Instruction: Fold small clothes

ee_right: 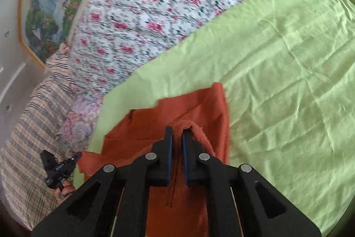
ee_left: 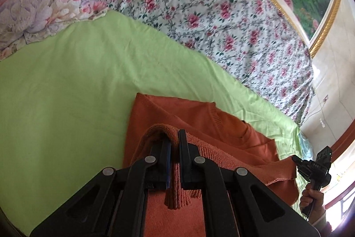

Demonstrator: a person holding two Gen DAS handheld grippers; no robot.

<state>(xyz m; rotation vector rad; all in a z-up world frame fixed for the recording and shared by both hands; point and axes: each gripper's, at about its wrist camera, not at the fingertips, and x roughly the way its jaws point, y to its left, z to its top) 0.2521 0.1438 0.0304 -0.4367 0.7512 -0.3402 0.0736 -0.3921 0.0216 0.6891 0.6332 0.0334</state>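
The left claw is clamped on a ribbed edge of the orange knit garment, and the right claw pinches another ribbed edge of it. The garment lies partly lifted over the green sheet spread on the floral bed.

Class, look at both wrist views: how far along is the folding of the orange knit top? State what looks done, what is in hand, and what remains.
Done: the orange knit top is spread on the green sheet.
In hand: the left gripper and right gripper each pinch a ribbed edge, lifted off the sheet.
Left: carrying that edge over and laying it flat; no finished fold shows, so it looks early.
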